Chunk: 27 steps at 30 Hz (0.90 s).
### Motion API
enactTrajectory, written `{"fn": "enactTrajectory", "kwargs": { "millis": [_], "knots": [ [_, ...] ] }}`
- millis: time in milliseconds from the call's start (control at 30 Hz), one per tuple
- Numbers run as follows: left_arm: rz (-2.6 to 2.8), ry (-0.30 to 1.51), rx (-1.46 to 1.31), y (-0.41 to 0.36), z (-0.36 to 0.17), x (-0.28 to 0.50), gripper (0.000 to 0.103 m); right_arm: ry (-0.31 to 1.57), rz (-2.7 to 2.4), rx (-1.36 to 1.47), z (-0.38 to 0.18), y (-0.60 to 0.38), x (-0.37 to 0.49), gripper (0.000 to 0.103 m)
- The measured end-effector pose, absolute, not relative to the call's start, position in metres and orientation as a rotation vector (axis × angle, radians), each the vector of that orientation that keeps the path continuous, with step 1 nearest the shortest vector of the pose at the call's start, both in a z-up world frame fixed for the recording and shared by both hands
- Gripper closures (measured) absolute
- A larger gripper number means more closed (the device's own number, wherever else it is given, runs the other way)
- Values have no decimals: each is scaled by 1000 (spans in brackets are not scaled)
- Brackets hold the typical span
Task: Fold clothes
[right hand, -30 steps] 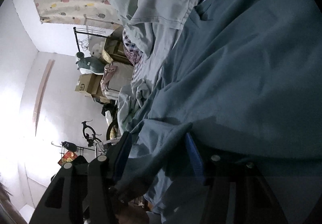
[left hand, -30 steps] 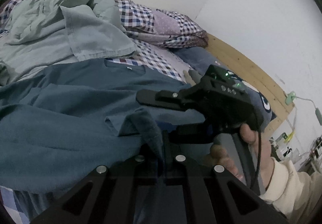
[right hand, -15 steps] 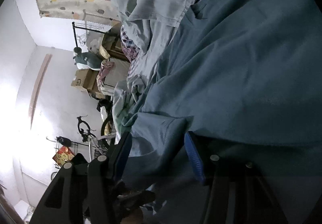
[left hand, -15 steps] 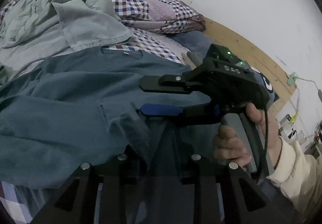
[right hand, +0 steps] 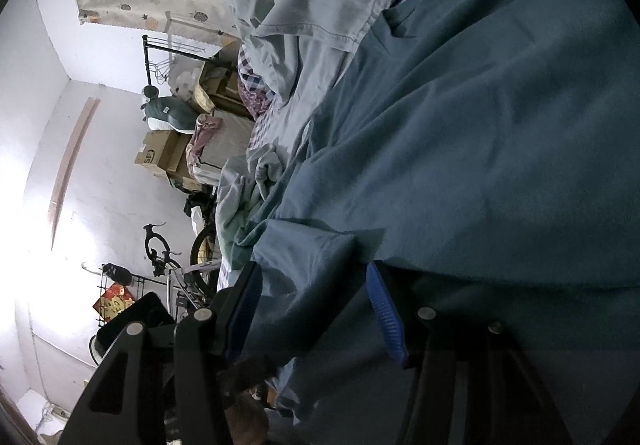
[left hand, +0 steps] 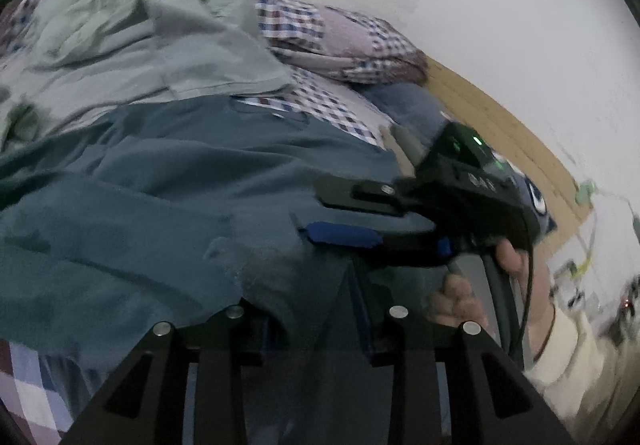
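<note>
Teal shirt (left hand: 168,181): lay spread on the bed (left hand: 340,105), over checked sheet, beside pale green quilt (left hand: 120,17). Left tongs (left hand: 312,309): pinching a bunched fold of the shirt hem. Right tongs (right hand: 314,309): spread, shirt cloth between the fingers; held by a hand (left hand: 476,285) in cream sleeve.

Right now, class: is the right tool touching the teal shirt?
Touching. In the right wrist view the teal shirt fills the space between the right tool's two blue pads, its folded edge lying against both.
</note>
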<state>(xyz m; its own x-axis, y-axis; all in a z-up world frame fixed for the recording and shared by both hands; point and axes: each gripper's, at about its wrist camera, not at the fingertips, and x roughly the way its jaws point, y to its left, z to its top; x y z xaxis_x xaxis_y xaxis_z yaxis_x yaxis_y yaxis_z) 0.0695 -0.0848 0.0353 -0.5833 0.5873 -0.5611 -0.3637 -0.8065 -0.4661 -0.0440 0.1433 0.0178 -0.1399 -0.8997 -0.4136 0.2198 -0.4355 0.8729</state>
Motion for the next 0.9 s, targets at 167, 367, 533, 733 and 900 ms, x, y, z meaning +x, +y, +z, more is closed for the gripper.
{"fn": "enactTrajectory", "kwargs": {
  "millis": [167, 367, 533, 733, 900],
  "knots": [
    [2411, -312, -914, -71, 41, 76, 70, -848, -1704, 1282, 20, 146, -40, 45],
    [2312, -20, -854, -25, 38, 98, 70, -861, -1685, 1284, 18, 149, -40, 45],
    [2288, 86, -883, -10, 29, 101, 70, -829, -1670, 1297, 19, 147, -40, 45],
    [2309, 88, -907, -11, 25, 95, 70, -764, -1667, 1324, 21, 147, -37, 45],
    [2306, 97, -928, -11, 20, 94, 70, -611, -1722, 1346, 25, 144, -28, 45]
  ]
}}
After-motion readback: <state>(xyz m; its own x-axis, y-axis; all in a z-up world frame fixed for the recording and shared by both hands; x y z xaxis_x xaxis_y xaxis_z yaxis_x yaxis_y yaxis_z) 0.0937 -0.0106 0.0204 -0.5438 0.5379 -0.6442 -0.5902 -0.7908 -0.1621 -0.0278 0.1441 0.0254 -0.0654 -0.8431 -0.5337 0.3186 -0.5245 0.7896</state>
